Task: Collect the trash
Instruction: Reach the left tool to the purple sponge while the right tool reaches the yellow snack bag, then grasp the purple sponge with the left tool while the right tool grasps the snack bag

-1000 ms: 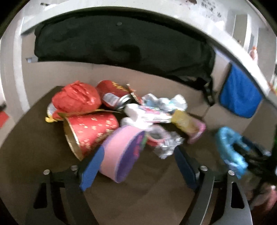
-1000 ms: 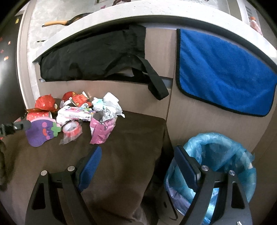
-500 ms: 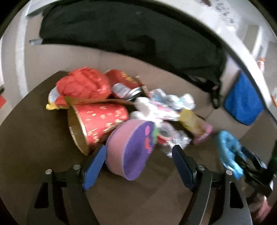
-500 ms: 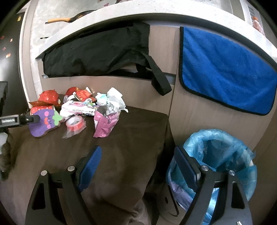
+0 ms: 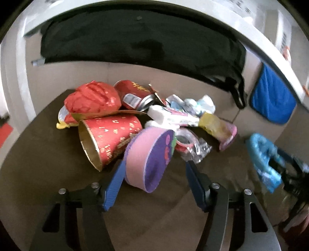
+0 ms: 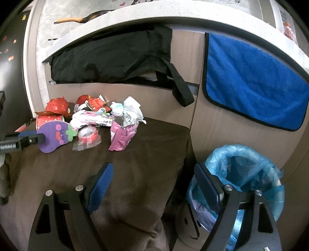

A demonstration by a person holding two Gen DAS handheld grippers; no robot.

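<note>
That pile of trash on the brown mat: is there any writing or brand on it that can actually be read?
None can be read for certain.
Red can: gold characters, too blurred.
Red paper cup: gold marks, not legible.
White and pink packet: small print, too small.
Purple sponge: a drawn face, no words.
Papers on the far wall: print too small.

Purple-faced pink sponge [image 5: 148,160], gold-flecked red cup [image 5: 110,133], blue bin liner [image 6: 241,173].
</note>
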